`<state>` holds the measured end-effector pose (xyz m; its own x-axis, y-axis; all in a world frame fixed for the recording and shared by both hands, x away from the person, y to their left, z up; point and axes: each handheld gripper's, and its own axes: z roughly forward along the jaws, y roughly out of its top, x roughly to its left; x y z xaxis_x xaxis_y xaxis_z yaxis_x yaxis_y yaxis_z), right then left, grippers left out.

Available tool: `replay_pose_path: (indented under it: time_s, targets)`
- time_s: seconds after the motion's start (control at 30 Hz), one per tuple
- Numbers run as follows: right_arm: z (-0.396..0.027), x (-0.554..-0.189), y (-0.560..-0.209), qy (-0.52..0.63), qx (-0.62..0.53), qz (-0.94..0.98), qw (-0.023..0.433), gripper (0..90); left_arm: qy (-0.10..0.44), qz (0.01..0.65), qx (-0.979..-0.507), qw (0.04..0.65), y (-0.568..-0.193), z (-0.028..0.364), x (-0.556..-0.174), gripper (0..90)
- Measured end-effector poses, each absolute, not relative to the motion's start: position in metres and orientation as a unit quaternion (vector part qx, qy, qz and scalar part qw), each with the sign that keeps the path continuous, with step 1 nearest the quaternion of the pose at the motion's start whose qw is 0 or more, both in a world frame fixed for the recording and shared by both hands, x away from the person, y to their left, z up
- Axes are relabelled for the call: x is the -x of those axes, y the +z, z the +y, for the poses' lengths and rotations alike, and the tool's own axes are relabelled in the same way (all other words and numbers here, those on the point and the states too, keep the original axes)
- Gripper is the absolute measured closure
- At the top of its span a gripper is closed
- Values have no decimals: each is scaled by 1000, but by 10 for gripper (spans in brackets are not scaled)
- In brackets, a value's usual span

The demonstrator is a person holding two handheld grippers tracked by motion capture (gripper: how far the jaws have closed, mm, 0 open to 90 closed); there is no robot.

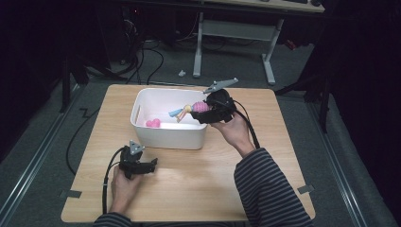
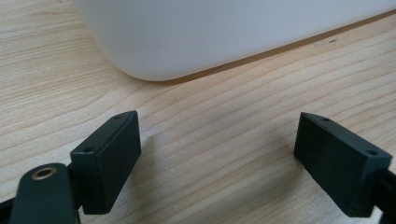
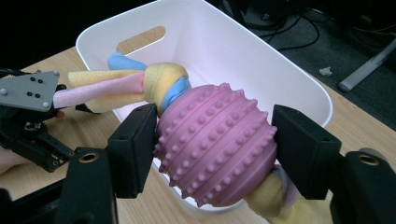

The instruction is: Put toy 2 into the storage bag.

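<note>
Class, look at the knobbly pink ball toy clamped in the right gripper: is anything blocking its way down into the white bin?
Nothing visible does. The right gripper holds the pink ball toy above the near rim of the white bin, whose top is open. Inside lies a small pink thing, off to the side, leaving bare floor.

The bin (image 1: 170,135) stands on the table (image 1: 189,184), the heart-shaped toy (image 1: 153,123) inside at its left.
</note>
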<state>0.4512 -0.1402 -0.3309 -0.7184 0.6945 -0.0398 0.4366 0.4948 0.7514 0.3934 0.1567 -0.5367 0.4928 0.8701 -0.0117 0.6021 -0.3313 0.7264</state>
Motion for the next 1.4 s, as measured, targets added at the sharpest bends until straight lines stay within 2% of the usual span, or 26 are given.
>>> replay_pose_path:
  time_s: [0.3, 0.67, 0.87, 1.0, 1.1, 1.4]
  targets:
    - [-118, -469, -344, 362, -335, 856, 154, 337, 195, 465, -792, 344, -537, 157, -393, 150]
    - [-96, -470, -372, 332, -330, 876, 116, 336, 195, 465, -792, 344, -537, 157, -393, 151]
    - [-100, -469, -373, 338, -334, 871, 123, 307, 195, 465, -792, 345, -537, 157, -393, 151]
    - [-114, -463, -365, 361, -338, 857, 144, 277, 195, 466, -791, 345, -537, 157, -393, 151]
    - [-134, -454, -363, 394, -350, 840, 132, 297, 195, 466, -791, 345, -537, 157, -393, 151]
    - [-196, -420, -380, 409, -390, 808, 165, 338, 195, 465, -792, 345, -537, 157, -393, 151]
